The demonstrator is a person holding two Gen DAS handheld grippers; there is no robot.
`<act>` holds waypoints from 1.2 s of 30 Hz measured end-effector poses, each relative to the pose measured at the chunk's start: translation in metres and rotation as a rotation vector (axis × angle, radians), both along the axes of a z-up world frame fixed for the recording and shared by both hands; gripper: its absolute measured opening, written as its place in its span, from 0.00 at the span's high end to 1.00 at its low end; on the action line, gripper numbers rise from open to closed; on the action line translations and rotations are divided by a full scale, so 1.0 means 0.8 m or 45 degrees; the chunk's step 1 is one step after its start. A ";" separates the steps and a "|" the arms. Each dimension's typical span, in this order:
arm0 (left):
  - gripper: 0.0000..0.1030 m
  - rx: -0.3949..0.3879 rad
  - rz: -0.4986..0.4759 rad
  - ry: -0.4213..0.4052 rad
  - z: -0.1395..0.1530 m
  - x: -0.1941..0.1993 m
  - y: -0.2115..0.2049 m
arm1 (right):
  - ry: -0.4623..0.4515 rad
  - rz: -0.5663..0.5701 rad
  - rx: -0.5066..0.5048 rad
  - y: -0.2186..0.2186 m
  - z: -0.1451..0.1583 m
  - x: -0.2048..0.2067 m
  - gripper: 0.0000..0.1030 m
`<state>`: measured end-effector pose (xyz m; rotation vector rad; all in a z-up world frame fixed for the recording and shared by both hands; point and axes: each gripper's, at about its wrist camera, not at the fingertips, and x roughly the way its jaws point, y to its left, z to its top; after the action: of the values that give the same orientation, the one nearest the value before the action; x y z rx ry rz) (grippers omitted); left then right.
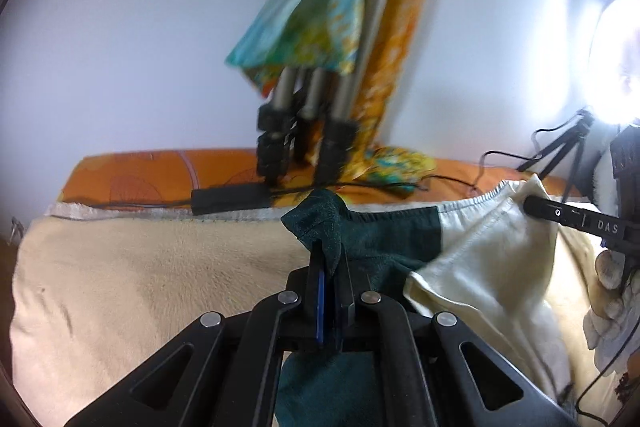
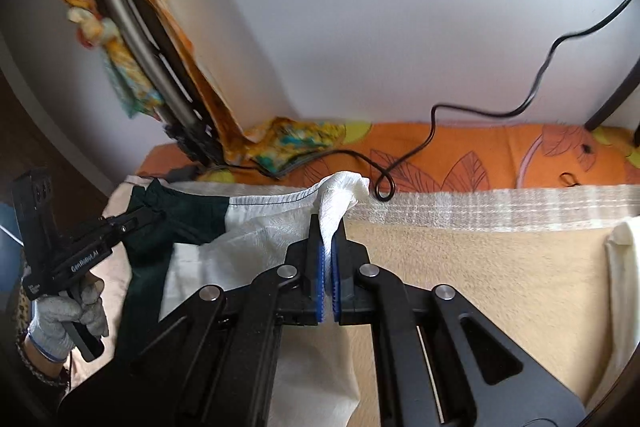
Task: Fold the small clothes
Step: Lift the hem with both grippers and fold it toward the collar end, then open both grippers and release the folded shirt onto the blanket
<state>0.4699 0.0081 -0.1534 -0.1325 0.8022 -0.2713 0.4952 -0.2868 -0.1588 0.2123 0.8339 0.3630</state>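
A small garment, half dark green [image 1: 384, 239] and half cream white [image 1: 492, 251], hangs stretched between my two grippers above a beige blanket [image 1: 160, 267]. My left gripper [image 1: 329, 251] is shut on the green corner of its waistband. My right gripper [image 2: 328, 227] is shut on the white corner [image 2: 340, 195]. The right gripper also shows in the left wrist view [image 1: 532, 205], and the left gripper in the right wrist view [image 2: 140, 217], held by a gloved hand [image 2: 60, 315].
A folded tripod [image 1: 304, 115] draped in colourful cloth [image 1: 312, 15] leans against the white wall. An orange patterned pillow [image 2: 480, 155] lies along the back edge with a black cable [image 2: 440, 123] over it. A bright ring light [image 1: 616, 59] stands at right.
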 end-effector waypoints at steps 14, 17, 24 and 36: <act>1.00 0.021 -0.024 -0.125 0.077 -0.130 -0.018 | -0.118 0.063 -0.082 0.012 0.078 -0.140 0.96; 1.00 0.051 -0.049 -0.140 0.081 -0.163 -0.026 | -0.129 0.073 -0.103 0.016 0.082 -0.179 0.96; 1.00 0.064 -0.077 -0.091 0.064 -0.259 -0.023 | -0.121 0.091 -0.131 0.024 0.070 -0.272 0.96; 0.99 0.138 -0.110 -0.036 0.013 -0.357 -0.020 | -0.090 0.107 -0.203 0.029 0.015 -0.366 0.96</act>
<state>0.1841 -0.0083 -0.1433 0.0077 0.7939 -0.3097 0.2023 -0.2638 -0.1468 0.0163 0.7993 0.3784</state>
